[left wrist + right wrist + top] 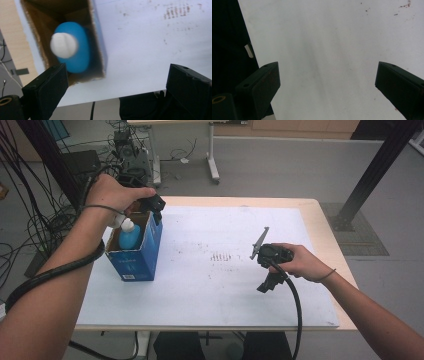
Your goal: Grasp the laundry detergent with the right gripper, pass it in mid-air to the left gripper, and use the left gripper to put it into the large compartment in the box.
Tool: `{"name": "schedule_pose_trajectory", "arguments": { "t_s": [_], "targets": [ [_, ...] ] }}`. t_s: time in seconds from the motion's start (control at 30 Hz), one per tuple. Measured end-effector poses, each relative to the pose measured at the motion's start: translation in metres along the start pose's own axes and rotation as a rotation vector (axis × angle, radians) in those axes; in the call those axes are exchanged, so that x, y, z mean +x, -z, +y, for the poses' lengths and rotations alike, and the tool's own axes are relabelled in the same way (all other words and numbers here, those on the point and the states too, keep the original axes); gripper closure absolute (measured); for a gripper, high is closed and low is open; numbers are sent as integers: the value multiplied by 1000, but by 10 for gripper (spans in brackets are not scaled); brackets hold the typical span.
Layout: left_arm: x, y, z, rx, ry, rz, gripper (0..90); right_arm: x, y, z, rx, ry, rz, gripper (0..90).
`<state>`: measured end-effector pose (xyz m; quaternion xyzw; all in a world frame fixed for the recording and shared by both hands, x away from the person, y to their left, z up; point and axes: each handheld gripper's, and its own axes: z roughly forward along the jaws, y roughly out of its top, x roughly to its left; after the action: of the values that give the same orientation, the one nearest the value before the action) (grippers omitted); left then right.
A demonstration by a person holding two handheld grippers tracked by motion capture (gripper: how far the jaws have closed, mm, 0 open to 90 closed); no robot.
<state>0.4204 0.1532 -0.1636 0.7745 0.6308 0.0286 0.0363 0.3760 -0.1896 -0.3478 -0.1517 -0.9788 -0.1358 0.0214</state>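
The blue box (136,251) stands upright near the left edge of the white mat (210,285), with its top open. Inside the box stands the bottle (129,236), which is blue with a white cap; the cap rises a little above the rim of the box. In the left gripper view the bottle (72,47) is seen from above, deep between the brown inner walls of the box (98,50).

The left gripper (152,205) hangs just above the far end of the box. Its jaws are wide apart and nothing is between them; the bottle is below them and not touched.

The right gripper (267,270) is well apart from the box, to the right of it, over the bare mat near some small brown marks (220,256). Its jaws are also wide apart and hold nothing; in the right gripper view there is just the mat (332,57) under them.
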Motion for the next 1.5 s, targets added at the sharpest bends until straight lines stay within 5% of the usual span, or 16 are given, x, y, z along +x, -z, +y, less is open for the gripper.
{"name": "schedule_pose_trajectory", "arguments": {
  "t_s": [0.27,0.63,1.07,1.5],
  "targets": [
    [-36,3,-11,-14,-118,-36,44,3,11,0,-9,-22,-8,56],
    [-87,-21,-20,14,-261,-99,45,4,9,0,0,-43,-4,55],
    [-109,-52,-24,40,-305,-132,45,2,8,3,-11,-45,-4,54],
    [-111,-94,-23,69,-300,-172,49,-1,9,3,-18,-52,-11,53]
  ]
}}
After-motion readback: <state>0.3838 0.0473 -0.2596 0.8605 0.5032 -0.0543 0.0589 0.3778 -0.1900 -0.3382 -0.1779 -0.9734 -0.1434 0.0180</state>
